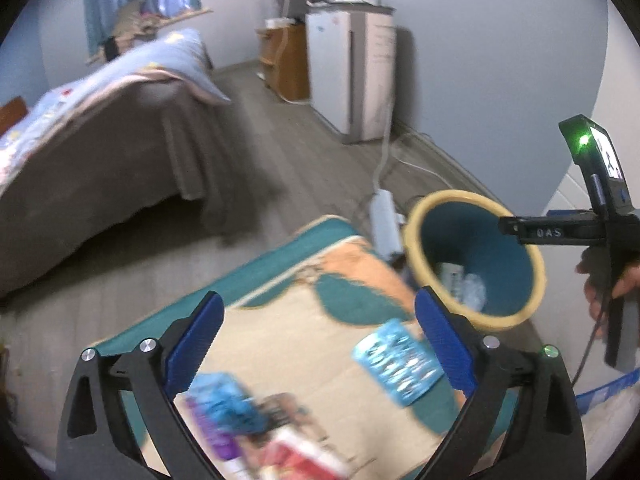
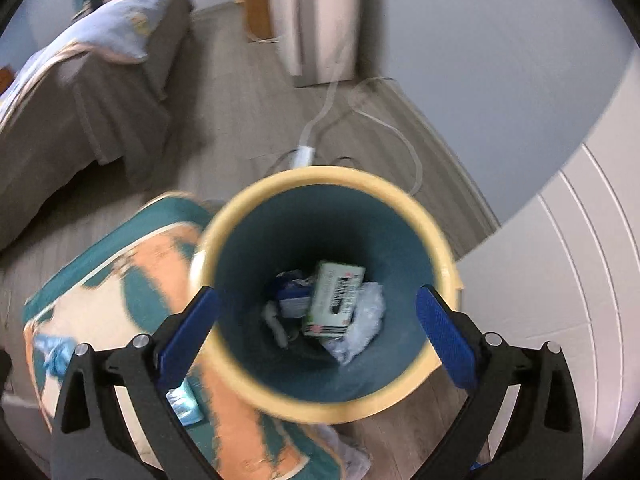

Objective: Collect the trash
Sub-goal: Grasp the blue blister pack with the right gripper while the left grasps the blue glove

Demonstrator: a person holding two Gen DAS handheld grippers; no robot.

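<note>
A teal bin with a yellow rim [image 2: 448,280] stands on the floor beside a patterned rug [image 1: 300,300]. In it lie a green-white box [image 2: 334,300], a crumpled clear wrapper [image 2: 366,326] and other scraps. My right gripper [image 2: 316,340] is open and empty directly above the bin's mouth; it also shows in the left wrist view [image 1: 516,230] over the bin [image 1: 416,236]. My left gripper [image 1: 316,348] is open and empty above the rug. On the rug lie a blue blister pack [image 1: 400,364], a blurred blue-purple packet [image 1: 228,408] and a red-white packet [image 1: 300,456].
A bed [image 1: 120,120] with a grey skirt stands to the left. A white cabinet [image 1: 348,72] and wooden stand [image 1: 288,60] are at the far wall. A power strip with cables [image 1: 384,216] lies on the floor behind the bin. A white panelled surface [image 2: 560,280] is at right.
</note>
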